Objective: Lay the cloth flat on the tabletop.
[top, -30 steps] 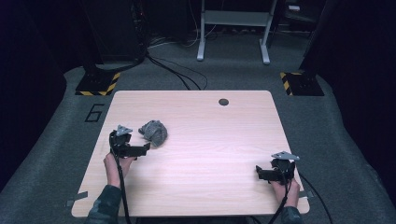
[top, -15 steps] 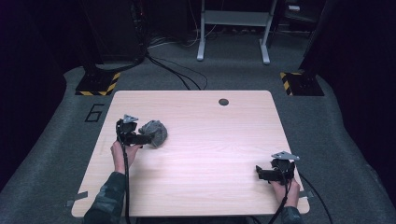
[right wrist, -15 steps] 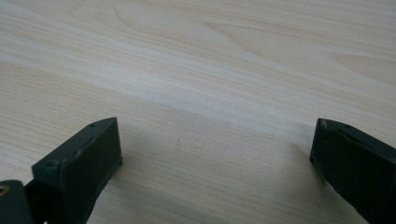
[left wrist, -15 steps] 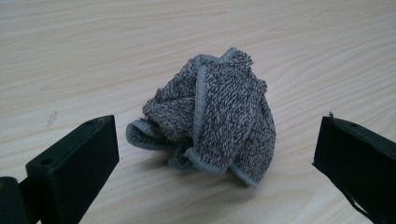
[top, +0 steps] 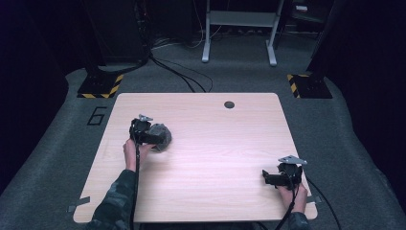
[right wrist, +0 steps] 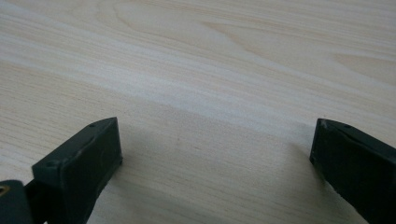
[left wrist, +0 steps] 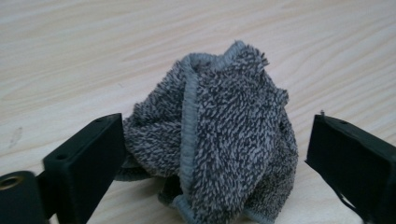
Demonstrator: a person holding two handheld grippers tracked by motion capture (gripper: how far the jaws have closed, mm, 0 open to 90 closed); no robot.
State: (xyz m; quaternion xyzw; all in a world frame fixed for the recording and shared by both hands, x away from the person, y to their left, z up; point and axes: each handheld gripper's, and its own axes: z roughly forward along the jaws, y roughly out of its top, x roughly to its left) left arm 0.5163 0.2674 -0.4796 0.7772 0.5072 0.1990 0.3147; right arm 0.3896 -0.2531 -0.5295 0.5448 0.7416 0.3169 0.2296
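High view, one grey towel (top: 160,136), two tools, one table (top: 210,158)

The left hand-held gripper (top: 155,139) has moved across the tabletop (top: 215,158) to the crumpled grey towel (top: 162,136). The towel, previously beside the gripper, now sits between its jaws, which have just been closing slightly without yet pinching it.

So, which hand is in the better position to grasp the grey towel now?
The left. The left gripper already has the crumpled grey towel between its jaws, which have just been closing but stand apart from it on one side. The right gripper rests far across the table, open.
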